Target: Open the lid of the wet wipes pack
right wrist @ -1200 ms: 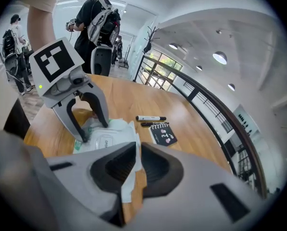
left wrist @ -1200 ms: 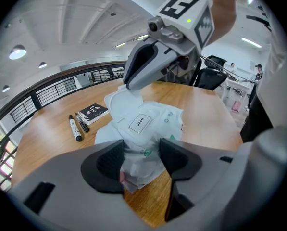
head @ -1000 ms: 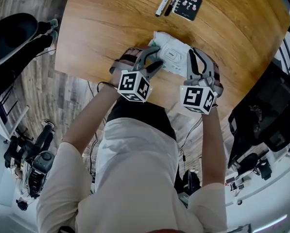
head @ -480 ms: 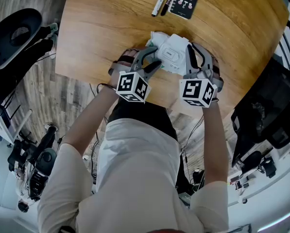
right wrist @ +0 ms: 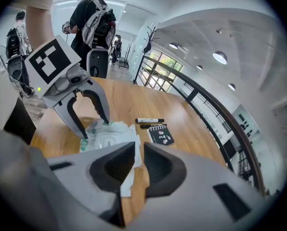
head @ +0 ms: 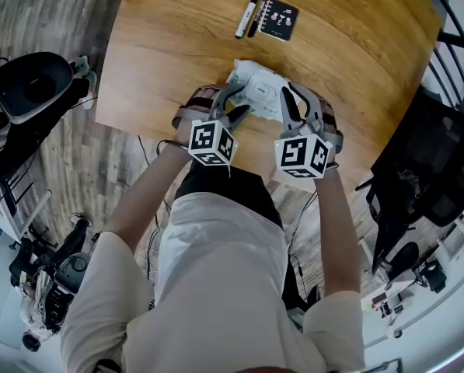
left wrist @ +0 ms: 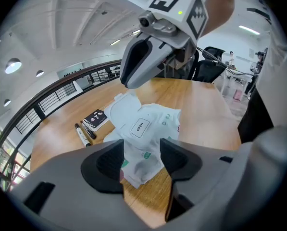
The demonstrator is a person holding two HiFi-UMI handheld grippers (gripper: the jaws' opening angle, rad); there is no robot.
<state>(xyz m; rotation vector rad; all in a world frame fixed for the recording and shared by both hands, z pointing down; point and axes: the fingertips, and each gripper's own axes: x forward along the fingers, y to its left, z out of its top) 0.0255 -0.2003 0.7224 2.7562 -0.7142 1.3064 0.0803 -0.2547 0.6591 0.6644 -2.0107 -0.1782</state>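
Bare table lies open to the left of the wet wipes pack and beyond it. The near side is barred: the left gripper clamps the pack's near end, and the right gripper pinches the flap at its right edge. The lid between them is uncovered from above. Two markers and a notebook lie well beyond. A black office chair stands beside the table's right rim.
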